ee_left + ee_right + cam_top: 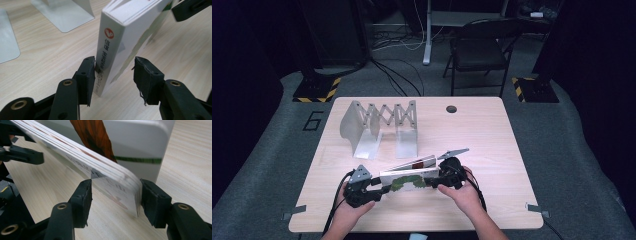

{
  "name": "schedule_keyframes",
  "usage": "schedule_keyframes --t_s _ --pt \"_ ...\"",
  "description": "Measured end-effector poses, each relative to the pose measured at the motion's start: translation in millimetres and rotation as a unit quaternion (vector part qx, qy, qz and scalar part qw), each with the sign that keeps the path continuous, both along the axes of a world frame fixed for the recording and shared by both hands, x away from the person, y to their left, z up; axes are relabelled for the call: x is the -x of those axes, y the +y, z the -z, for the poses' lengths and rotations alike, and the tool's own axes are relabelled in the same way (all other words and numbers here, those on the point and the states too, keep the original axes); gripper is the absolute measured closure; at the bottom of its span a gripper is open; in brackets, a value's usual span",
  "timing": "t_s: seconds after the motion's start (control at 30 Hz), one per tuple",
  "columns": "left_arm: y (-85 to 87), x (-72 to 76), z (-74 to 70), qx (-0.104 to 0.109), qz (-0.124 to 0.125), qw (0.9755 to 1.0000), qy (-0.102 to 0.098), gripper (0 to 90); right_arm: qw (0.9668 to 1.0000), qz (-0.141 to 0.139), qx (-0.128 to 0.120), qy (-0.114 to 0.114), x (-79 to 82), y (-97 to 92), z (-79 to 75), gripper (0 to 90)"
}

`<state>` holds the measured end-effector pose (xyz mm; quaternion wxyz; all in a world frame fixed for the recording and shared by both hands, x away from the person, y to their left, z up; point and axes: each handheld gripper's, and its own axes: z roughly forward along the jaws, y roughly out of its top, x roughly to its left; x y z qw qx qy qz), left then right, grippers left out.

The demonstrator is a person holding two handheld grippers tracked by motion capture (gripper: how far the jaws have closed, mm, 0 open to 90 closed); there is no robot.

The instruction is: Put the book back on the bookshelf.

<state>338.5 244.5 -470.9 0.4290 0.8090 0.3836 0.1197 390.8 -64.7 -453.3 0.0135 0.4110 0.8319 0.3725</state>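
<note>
Between both hand-held grippers | book (seemingly loose in jaws)

Room's pretty dim on my high view, just the table lit from above. Both close-up views are bright, but softly blurred toward the edges.

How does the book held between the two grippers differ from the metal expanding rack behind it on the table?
The book is white with a green picture on its cover; the rack is plain silver metal. The book stands near the person, its ends between the jaws of the left gripper and the right gripper; the rack stands farther back, untouched. The book is one solid block; the rack has scissor bars joining separate plates. Both stand on the wooden table.
</note>
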Motion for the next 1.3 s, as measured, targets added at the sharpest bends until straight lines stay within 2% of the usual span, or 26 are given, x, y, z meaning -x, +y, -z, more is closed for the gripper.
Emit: schedule_keyframes --t_s 0.03,0.1,0.13,0.17,0.37,0.6,0.87,0.93,1.0,1.1,1.3 --pt "-0.4 1.3 -1.5 0.007 0.003 1.0000 0.000 51.1 1.0000 0.003 -0.001 0.003 -0.6 -0.5 1.4 43.6" --pt "-0.7 2.6 -4.0 0.007 0.011 0.9999 0.003 51.2 1.0000 0.006 0.001 0.004 -1.6 -2.1 3.2 43.1" --pt "-0.8 2.7 -4.6 0.006 0.012 0.9999 -0.002 51.8 1.0000 0.003 0.003 0.003 -2.2 -3.0 4.1 42.9" --pt "-0.8 3.5 -6.4 0.006 0.014 0.9999 0.004 53.2 1.0000 0.007 0.001 0.004 -2.1 -3.0 4.6 42.7" --pt "0.7 6.1 -14.2 0.009 0.025 0.9996 -0.012 60.3 0.9999 0.013 0.004 0.002 -3.8 -6.5 6.9 42.9" --pt "-2.7 5.7 -15.4 0.006 0.026 0.9994 -0.022 58.9 0.9998 0.017 0.003 -0.005 -4.3 -6.1 7.7 42.8" --pt "-7.9 1.6 -10.1 0.004 0.021 0.9994 -0.027 54.1 0.9997 0.024 -0.002 0.002 -5.0 -5.2 7.9 42.7" --pt "-7.9 -0.2 -9.9 0.000 0.018 0.9995 -0.027 52.4 0.9997 0.024 -0.002 0.001 -5.4 -5.3 8.2 42.7" --pt "-7.9 -1.9 -9.7 0.010 0.016 0.9996 -0.022 50.3 0.9995 0.030 -0.005 0.010 -4.5 -5.0 7.8 42.9" --pt "-9.6 -5.4 -10.6 0.010 0.019 0.9996 -0.016 49.7 0.9997 0.025 -0.008 0.002 -6.2 -6.8 9.1 44.0" --pt "-17.2 -8.1 -13.3 0.000 0.023 0.9997 -0.004 51.0 0.9996 0.024 -0.016 0.000 -8.0 -9.9 8.7 44.8"
